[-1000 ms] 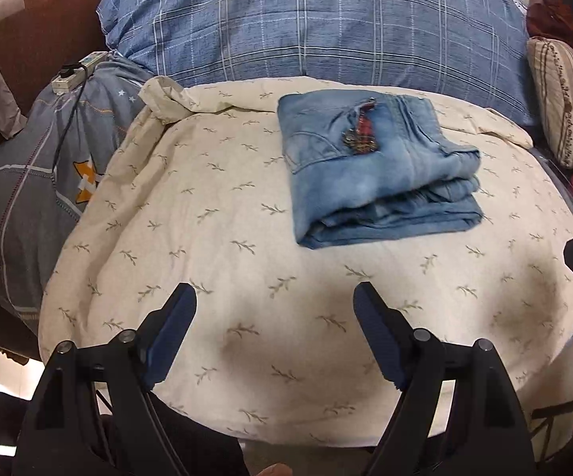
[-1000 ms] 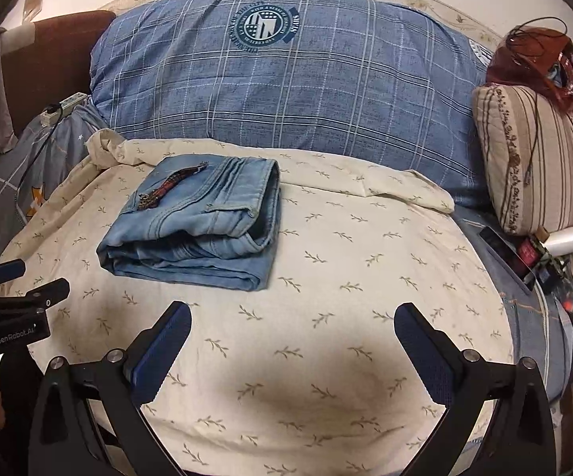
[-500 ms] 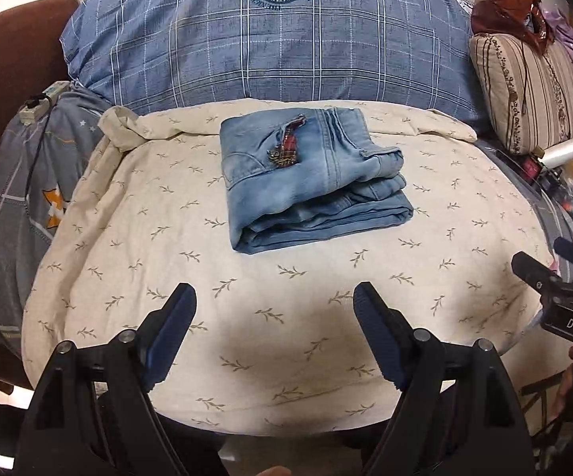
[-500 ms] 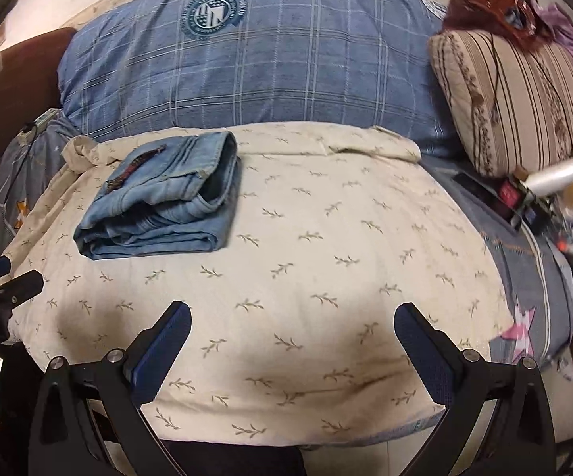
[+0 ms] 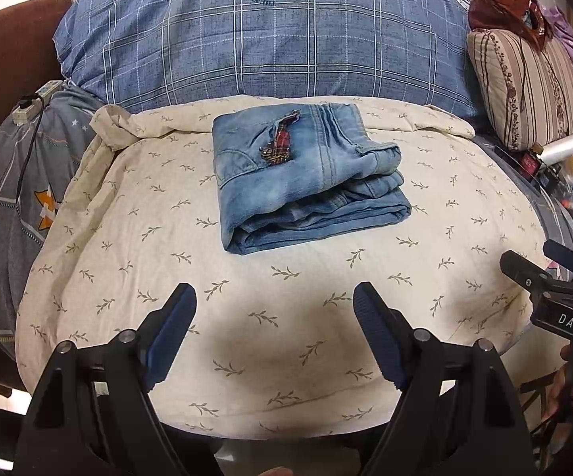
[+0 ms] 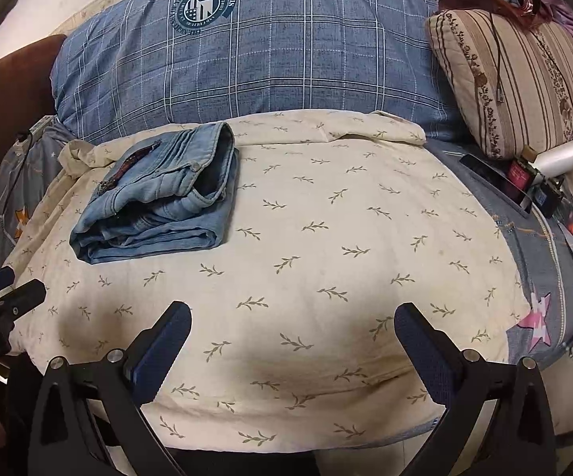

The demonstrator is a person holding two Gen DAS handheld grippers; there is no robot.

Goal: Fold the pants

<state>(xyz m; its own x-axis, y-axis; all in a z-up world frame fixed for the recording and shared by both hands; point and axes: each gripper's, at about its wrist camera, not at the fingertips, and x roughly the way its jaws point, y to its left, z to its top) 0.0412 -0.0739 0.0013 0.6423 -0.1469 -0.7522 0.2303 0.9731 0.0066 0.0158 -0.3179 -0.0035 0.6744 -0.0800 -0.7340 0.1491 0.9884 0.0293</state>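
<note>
I have both sets of tongs held back at the near edge of the bed, and neither has anything in it. My left tongs (image 5: 274, 309) stand wide apart over bare cloth; my right tongs (image 6: 292, 327) are spread wider still, also gripping nothing. Directly under and ahead of both lies the cream bedcover printed with small olive sprigs (image 5: 326, 277), puffy and domed, sloping away on every side.

Further ahead of the left tongs, roughly on their centre line, sit the faded light-blue denim pants (image 5: 306, 182), folded into a thick squarish bundle with a red patterned patch on the upper face. From the right tongs the same bundle (image 6: 159, 206) is ahead and well off to the left. I judge the fold finished, or nearly so.

What worries me is the top layer: its waistband end, nearer the right tongs, curls up rather than lying flat, so stiff denim on a soft rounded cover could spring open or slide. If I reach in again, a tip could snag a loose edge and drag the stack apart.

Beyond the pants rises the big blue plaid pillow with a round crest (image 5: 270, 35), and ahead to the right a brown-striped cushion (image 6: 524, 79).
</note>
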